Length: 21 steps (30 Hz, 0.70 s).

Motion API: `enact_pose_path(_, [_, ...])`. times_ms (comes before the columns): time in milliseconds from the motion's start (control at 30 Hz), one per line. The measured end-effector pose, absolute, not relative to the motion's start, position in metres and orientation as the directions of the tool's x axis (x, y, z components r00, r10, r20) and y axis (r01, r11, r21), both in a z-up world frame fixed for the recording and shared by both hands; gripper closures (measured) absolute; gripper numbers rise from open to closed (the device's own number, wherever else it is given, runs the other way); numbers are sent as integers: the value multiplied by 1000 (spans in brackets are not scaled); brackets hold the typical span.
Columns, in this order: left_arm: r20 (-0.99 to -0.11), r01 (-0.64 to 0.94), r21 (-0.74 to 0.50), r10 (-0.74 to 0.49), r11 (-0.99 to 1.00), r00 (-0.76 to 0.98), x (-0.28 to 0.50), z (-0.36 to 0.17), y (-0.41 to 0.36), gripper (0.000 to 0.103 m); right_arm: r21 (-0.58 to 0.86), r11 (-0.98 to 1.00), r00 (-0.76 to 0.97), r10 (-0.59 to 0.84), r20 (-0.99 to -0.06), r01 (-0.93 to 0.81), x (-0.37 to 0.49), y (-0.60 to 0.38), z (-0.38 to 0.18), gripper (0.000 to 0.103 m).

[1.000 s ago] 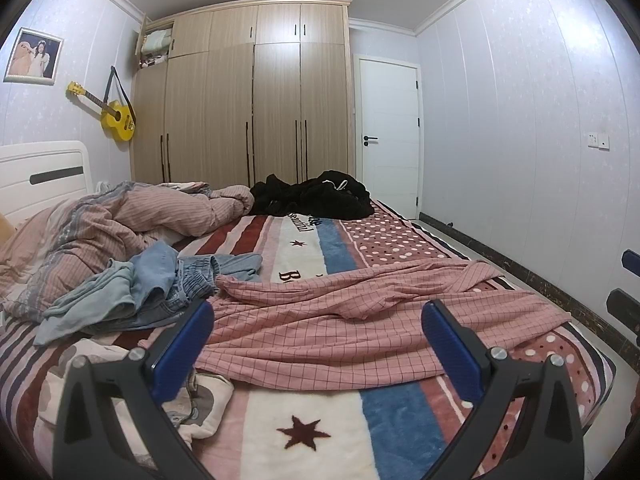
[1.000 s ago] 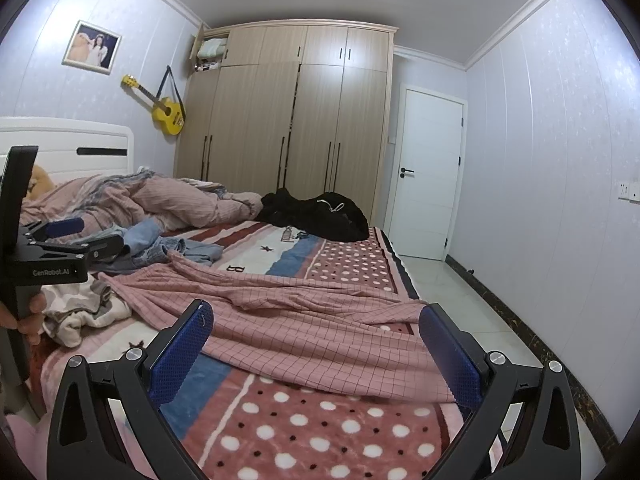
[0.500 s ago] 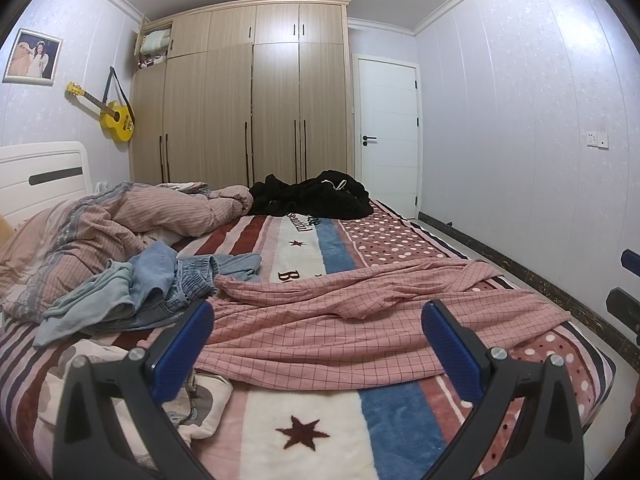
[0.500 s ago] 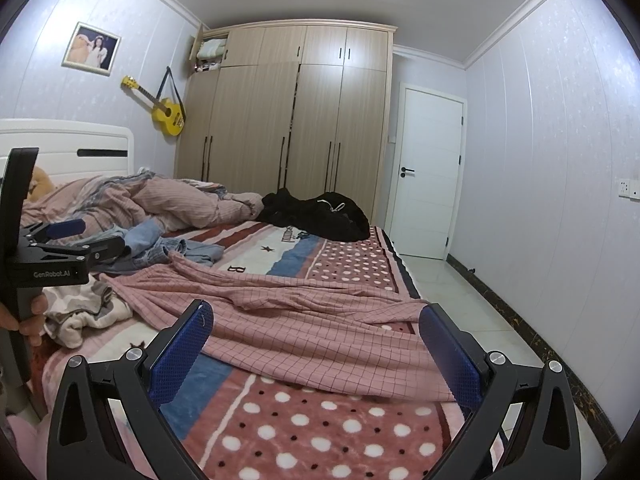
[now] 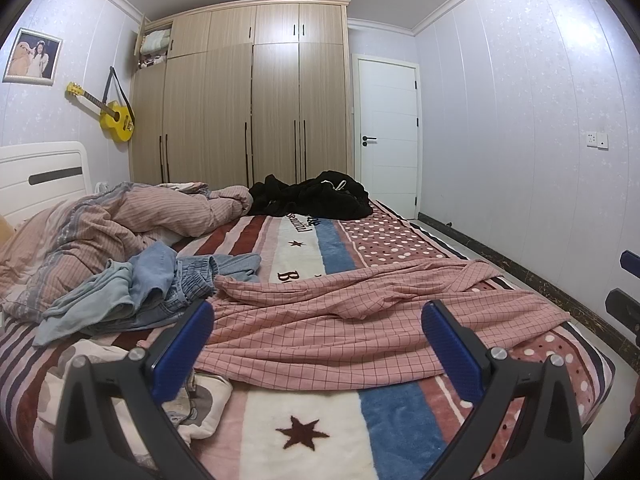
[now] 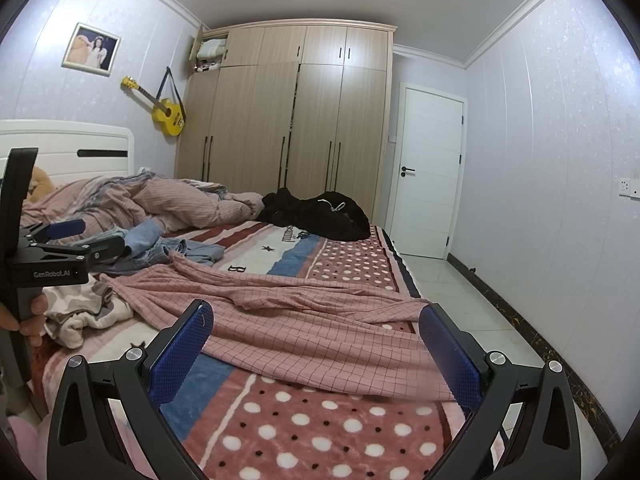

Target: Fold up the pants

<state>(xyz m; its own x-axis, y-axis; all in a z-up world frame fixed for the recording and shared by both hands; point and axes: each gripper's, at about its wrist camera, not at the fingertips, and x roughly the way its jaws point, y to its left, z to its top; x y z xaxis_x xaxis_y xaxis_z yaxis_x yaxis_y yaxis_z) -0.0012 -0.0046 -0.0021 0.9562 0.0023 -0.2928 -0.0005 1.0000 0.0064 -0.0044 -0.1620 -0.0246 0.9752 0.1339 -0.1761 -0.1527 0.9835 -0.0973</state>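
Note:
Pink checked pants (image 5: 360,320) lie spread and wrinkled across the patterned bed blanket (image 5: 312,420), also in the right wrist view (image 6: 312,328). My left gripper (image 5: 316,344) is open and empty, held above the near edge of the pants. My right gripper (image 6: 316,344) is open and empty, above the pants' right part near the bed's foot edge. The left gripper also shows from the side at the left of the right wrist view (image 6: 76,236).
A heap of blue denim clothes (image 5: 152,288) lies left of the pants. A white printed garment (image 5: 192,396) lies at the near left. A crumpled pink duvet (image 5: 100,236) and black clothes (image 5: 316,196) lie farther back. Wardrobe (image 5: 256,112), door (image 5: 388,136), tiled floor (image 6: 460,292) at right.

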Motion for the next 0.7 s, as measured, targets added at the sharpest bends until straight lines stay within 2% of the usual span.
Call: enact_pose_path(700, [-316,-7,4,8,1000,949,3,-7,-2,1,-83,984,973,141,-185,-158,-3,-157,-30,0])
